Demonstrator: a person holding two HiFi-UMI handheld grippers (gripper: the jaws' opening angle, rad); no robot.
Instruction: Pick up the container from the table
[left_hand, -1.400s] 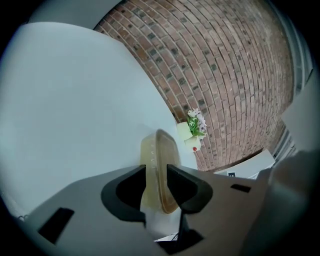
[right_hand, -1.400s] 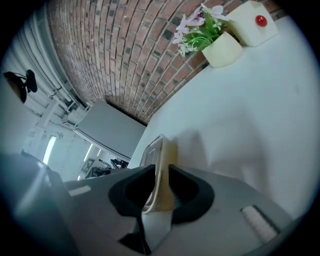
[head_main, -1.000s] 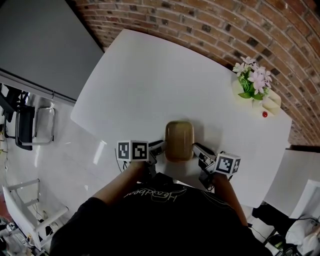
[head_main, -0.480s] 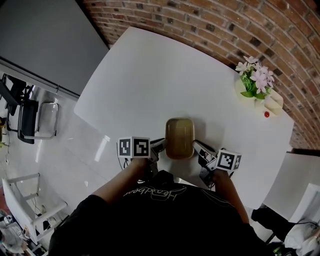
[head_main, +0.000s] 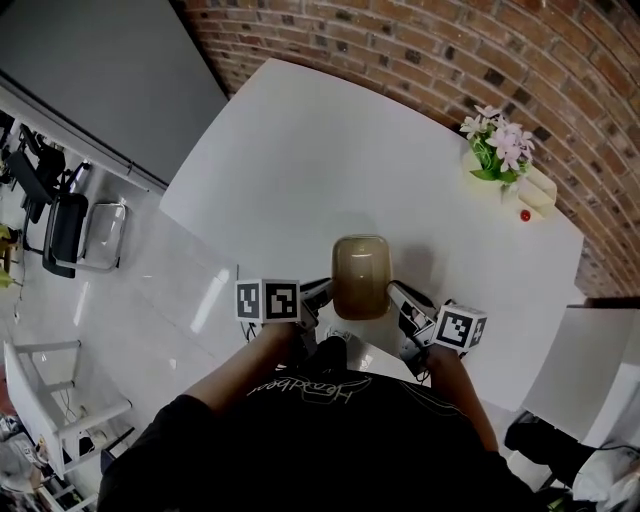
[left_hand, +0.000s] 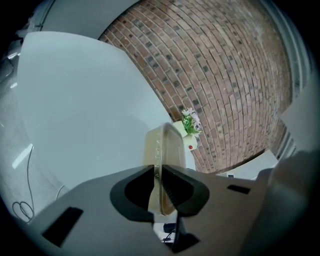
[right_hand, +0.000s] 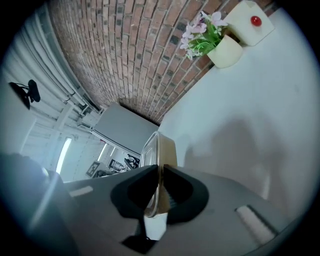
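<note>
Right now I have the container (head_main: 360, 277) pinched from both sides. The left gripper (head_main: 318, 293) is closed on the thin rim at its left edge, and the right gripper (head_main: 398, 294) is clamped on the rim at its right edge. Each pair of jaws is drawn in tight with only the lip between the pads. The container sits between the two tools over the near part of the white table (head_main: 300, 150), just ahead of my operator's chest. Going by the soft shadow thrown to its right, I judge it is already off the surface, so the step in hand is the lift itself.

The next move, as I read it, calls for both hands to rise together at the same pace and keep the container level. The lip is thin and looks flexible, so if one side leads, the container could twist or slip out of a jaw.

Nothing stands in the way nearby. A pot of flowers (head_main: 495, 148) and a small cream box (head_main: 533, 193) with a red dot sit at the far right corner, well apart from the grip, under the brick wall (head_main: 420, 50). A chair (head_main: 70, 228) stands off the table on the left
</note>
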